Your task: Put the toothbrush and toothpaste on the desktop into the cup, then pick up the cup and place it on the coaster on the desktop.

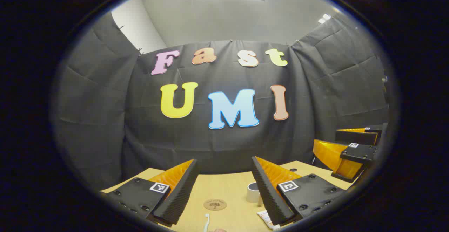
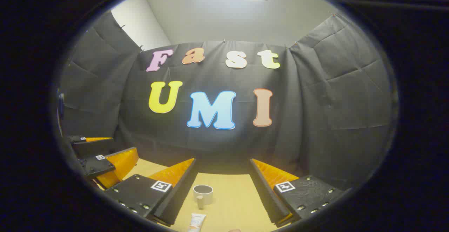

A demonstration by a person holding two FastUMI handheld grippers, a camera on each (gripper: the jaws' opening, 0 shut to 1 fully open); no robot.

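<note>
Toothbrush (image 1: 206,221) and toothpaste (image 2: 197,222) cut off below.

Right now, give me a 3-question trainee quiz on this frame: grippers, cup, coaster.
1. True or false: the cup stands on the coaster.
2. Is the left gripper A) open with nothing between its fingers, or B) shut on the toothbrush?
3. Fill in: in the right gripper view, the toothpaste lies on the desk just ____ the cup, toward the camera.

Key: 1 false, cup and coaster sit apart. 2 A. 3 in front of. The right gripper is open too.
</note>
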